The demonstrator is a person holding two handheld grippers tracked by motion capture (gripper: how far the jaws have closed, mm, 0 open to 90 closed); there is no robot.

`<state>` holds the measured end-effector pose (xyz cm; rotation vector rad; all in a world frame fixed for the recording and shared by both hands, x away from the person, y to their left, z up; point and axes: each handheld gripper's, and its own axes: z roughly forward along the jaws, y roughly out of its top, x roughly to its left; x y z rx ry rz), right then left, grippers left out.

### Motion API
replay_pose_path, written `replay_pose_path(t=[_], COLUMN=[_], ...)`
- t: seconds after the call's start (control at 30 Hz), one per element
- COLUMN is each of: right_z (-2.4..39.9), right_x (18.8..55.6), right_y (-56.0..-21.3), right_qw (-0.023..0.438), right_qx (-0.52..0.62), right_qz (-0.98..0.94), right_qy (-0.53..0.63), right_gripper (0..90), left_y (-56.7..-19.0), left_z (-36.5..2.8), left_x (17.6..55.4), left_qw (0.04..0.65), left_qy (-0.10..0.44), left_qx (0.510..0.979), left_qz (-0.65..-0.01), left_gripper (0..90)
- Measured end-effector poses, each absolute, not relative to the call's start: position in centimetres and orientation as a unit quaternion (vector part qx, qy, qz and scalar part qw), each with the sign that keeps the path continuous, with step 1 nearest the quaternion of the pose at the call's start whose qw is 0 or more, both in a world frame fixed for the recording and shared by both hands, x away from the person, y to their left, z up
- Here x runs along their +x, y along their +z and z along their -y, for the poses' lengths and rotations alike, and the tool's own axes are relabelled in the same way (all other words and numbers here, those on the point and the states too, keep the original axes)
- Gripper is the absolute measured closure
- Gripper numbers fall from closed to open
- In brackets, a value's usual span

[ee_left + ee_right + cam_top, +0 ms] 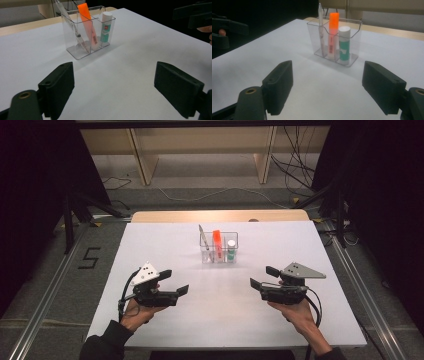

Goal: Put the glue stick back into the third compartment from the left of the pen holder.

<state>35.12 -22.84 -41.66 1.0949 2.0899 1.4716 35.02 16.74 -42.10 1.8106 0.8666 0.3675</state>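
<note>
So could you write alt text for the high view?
A clear organizer holding a pen, an orange highlighter and a glue stick stands on a white table. Nearer, the left hand-held gripper and right hand-held gripper are open.

**Organizer ahead of both tools**

On the bench (165, 240), the organizer (218, 254) stood ahead of the left tool (173, 282) and to its right, and ahead of the right tool (264, 277) and to its left. Both tools hung over the near half, well apart. Inside, the pen (203, 239) leaned in one end compartment, the marker (217, 243) in the middle one, the glue stick (231, 249) upright in the other end.
</note>
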Motion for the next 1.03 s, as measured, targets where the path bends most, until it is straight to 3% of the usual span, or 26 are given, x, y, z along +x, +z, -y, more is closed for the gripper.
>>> replay_pose_path(t=[0.47,1.03], right_z=[24.0,23.9], right_x=[32.9,32.6], right_y=[-42.8,-43.1], right_qw=[0.177,0.181], right_qx=[0.388,0.379], right_qz=[-0.734,-0.741], right_qy=[0.529,0.524], right_gripper=[25.7,25.4], left_y=[-42.2,-42.3], left_z=[-16.7,-16.8], left_x=[34.6,34.5], left_qw=[0.525,0.526], left_qy=[0.148,0.155], left_qx=[0.76,0.761], left_qz=[-0.354,-0.347], left_gripper=[15.6,15.2])
